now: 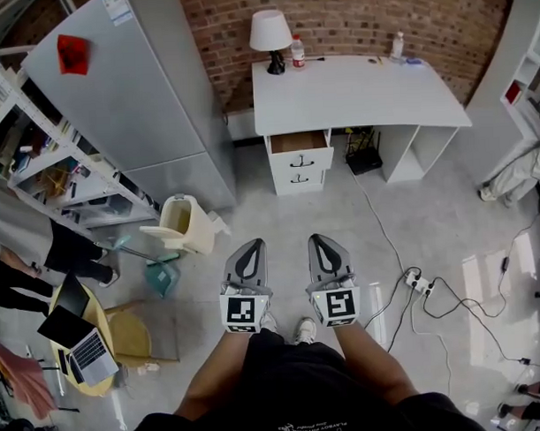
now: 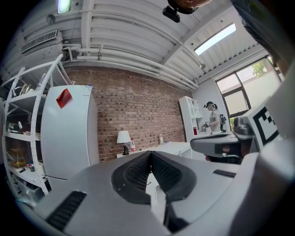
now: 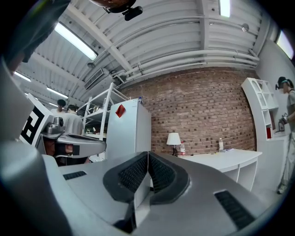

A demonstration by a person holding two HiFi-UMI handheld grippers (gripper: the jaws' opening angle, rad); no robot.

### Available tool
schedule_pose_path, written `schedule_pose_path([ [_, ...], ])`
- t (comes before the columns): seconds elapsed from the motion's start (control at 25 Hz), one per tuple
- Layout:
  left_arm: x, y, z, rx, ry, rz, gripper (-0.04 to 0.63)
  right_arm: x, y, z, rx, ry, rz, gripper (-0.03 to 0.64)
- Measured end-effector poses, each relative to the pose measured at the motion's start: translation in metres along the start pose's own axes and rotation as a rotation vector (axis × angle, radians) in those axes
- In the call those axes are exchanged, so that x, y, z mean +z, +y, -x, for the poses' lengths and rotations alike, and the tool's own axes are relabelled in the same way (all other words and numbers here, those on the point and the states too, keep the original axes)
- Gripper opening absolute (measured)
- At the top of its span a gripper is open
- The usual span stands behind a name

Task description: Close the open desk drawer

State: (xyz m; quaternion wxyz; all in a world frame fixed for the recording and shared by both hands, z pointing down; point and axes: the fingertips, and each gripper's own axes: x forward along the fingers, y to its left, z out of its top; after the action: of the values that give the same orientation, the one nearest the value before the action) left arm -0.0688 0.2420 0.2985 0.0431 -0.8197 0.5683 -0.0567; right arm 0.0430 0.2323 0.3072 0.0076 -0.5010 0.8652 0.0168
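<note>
Grippers: I hold the left gripper and right gripper level and side by side. Each has its jaws pressed together with nothing between them. Both aim at the desk but are well short of it. I judge blunt closed tips suit a push better than a grasp. The drawer, uppermost under the desk's left end, stands pulled out; the lower drawer sits flush. A cable trails from the desk's right side.

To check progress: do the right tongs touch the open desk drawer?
Apart. The head view shows bare floor between the right tongs and the open drawer.
</note>
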Motion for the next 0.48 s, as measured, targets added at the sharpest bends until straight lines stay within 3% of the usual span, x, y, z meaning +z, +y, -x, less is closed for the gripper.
schedule_pose_path([
  [0.48,-0.017,0.055,-0.073,-0.044,-0.003,0.039,0.008,-0.006,0.007,-0.093,0.022,0.029,0.028,0.028],
])
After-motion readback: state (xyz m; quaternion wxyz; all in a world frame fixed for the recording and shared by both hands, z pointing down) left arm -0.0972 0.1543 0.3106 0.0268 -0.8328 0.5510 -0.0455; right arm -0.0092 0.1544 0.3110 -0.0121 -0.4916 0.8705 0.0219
